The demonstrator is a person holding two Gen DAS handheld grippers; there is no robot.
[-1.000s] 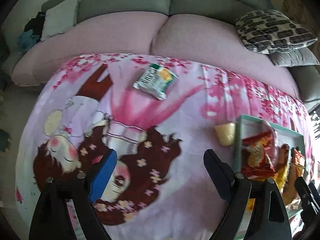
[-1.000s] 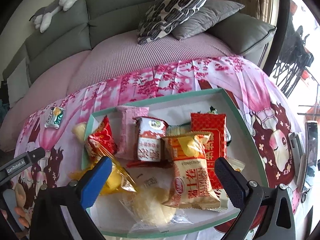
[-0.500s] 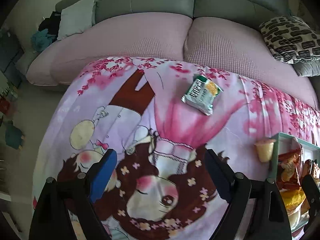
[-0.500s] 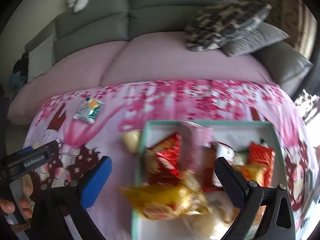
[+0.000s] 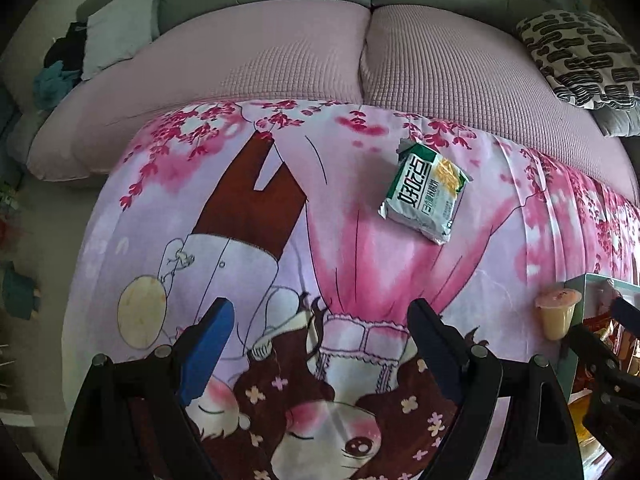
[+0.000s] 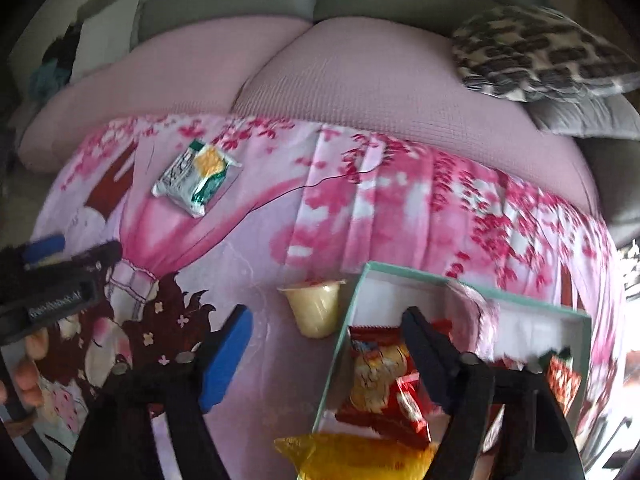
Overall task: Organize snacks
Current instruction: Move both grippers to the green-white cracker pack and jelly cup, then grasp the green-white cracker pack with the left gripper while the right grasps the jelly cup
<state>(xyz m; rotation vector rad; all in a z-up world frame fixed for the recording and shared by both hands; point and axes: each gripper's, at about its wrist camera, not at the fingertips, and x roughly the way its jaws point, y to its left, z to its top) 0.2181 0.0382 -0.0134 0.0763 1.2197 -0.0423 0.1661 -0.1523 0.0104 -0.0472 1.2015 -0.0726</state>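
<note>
- Both grippers swung left since 1 s ago; box [image 6: 520,304] now sits under your right gripper [image 6: 326,342], fingers spread, empty.
- Left gripper [image 5: 320,330] also spread, holding nothing; green packet [image 5: 426,192] lies ahead, slightly right.
- Go fwd, straddle packet's short sides, pinch w/ light pressure.
- Jelly cup [image 6: 316,308] just outside box wall: grab w/ right.

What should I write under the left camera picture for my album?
Open left tongs hover over the cartoon blanket, facing a green snack packet; a jelly cup waits beside the snack box.

Each tool [image 5: 320,344] [image 6: 326,344] had black arms with silver screws, one blue pad [image 5: 206,344] and one black finger [image 5: 434,344].
</note>
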